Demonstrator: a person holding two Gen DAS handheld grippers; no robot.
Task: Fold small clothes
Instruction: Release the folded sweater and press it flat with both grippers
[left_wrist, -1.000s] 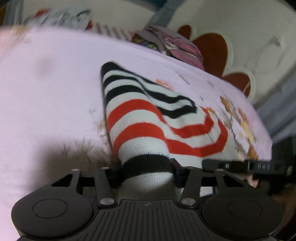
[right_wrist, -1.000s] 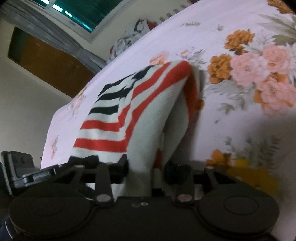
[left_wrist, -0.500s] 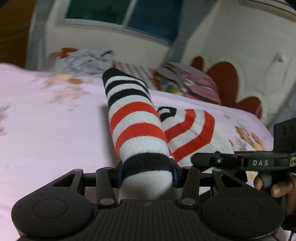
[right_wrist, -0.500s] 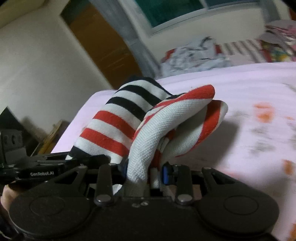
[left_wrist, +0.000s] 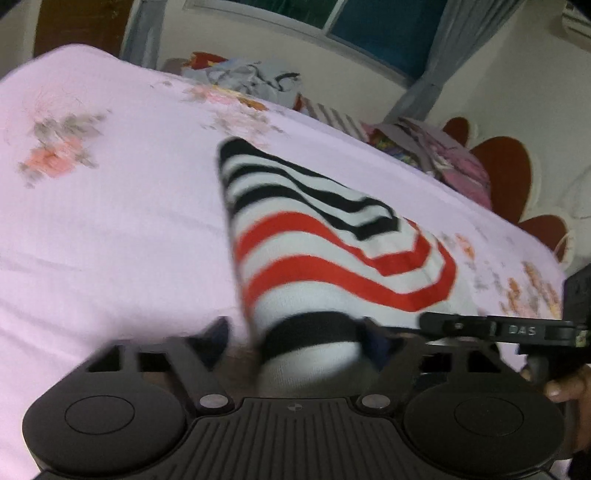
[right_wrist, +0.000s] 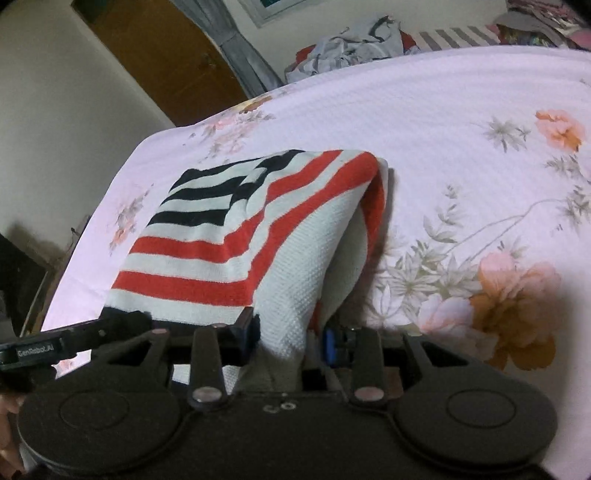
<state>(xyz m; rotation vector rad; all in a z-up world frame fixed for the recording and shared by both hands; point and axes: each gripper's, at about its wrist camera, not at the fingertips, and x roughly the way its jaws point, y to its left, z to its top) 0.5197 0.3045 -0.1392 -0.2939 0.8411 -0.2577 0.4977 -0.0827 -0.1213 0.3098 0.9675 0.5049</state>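
Fold: half done | my left gripper (left_wrist: 310, 350) and right gripper (right_wrist: 291, 336) each pinch the striped top (right_wrist: 236, 236) | it lies doubled on bed (right_wrist: 461, 110) | left: let go, tidy.

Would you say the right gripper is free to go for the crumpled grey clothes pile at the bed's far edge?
Probably not yet: the right gripper is shut on the striped red, black and white knit garment; the crumpled grey clothes pile lies far across the floral bedsheet.

A small knit garment (left_wrist: 325, 258) (right_wrist: 236, 236), white with red and black stripes, lies doubled over on itself; black stripes at the far end, its near edge lifted, fold bulging right.
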